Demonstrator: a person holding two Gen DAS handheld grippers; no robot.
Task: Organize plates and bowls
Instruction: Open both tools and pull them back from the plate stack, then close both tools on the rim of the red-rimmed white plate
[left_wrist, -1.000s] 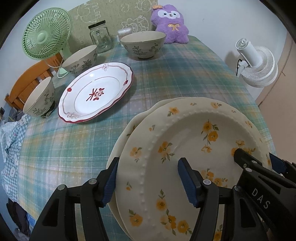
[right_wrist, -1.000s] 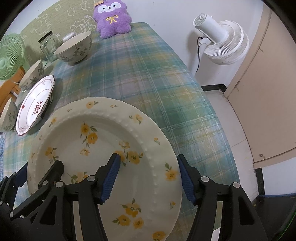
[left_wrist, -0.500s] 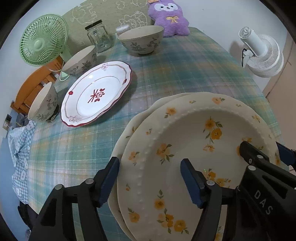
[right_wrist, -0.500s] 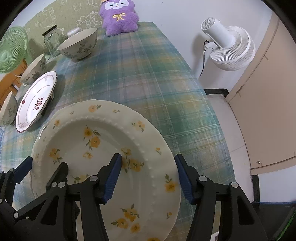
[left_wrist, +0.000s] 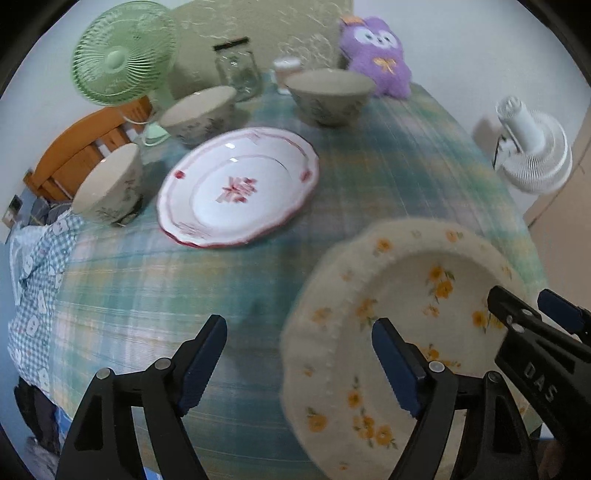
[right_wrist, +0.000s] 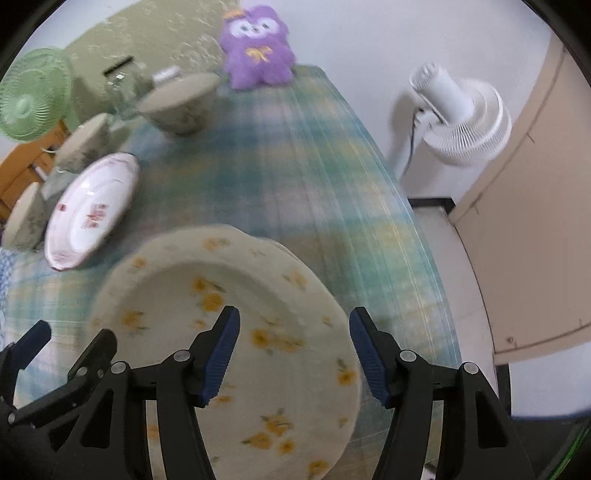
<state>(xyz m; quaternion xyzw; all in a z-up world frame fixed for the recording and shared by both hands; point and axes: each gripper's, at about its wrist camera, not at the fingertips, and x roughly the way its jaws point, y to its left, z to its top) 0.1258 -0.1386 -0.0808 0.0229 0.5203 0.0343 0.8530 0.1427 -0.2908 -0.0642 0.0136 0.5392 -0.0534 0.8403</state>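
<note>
Two cream plates with yellow flowers (left_wrist: 424, 295) lie stacked on the checked tablecloth (left_wrist: 147, 295), the lower one's rim (right_wrist: 280, 247) showing at the far side. My left gripper (left_wrist: 301, 363) hangs above the stack's left rim with its jaws opening; one finger is over the cloth, the other over the plate, and neither pad presses. My right gripper (right_wrist: 295, 354) stands open astride the stack's right rim without pressing on it. Each gripper shows in the other's view: the right gripper (left_wrist: 535, 321) and the left gripper (right_wrist: 55, 347).
A white plate with red pattern (left_wrist: 236, 188) lies mid-table. Three flowered bowls (left_wrist: 328, 92) (left_wrist: 199, 110) (left_wrist: 107, 184) stand behind and left of it. A glass jar (left_wrist: 238, 70), green fan (left_wrist: 122, 55) and purple plush (left_wrist: 376, 55) line the back. A white fan (right_wrist: 461, 122) stands beside the table.
My left gripper has slid left off the plates and its jaws have widened. Both grippers have lifted a little; the stack stays on the table.
</note>
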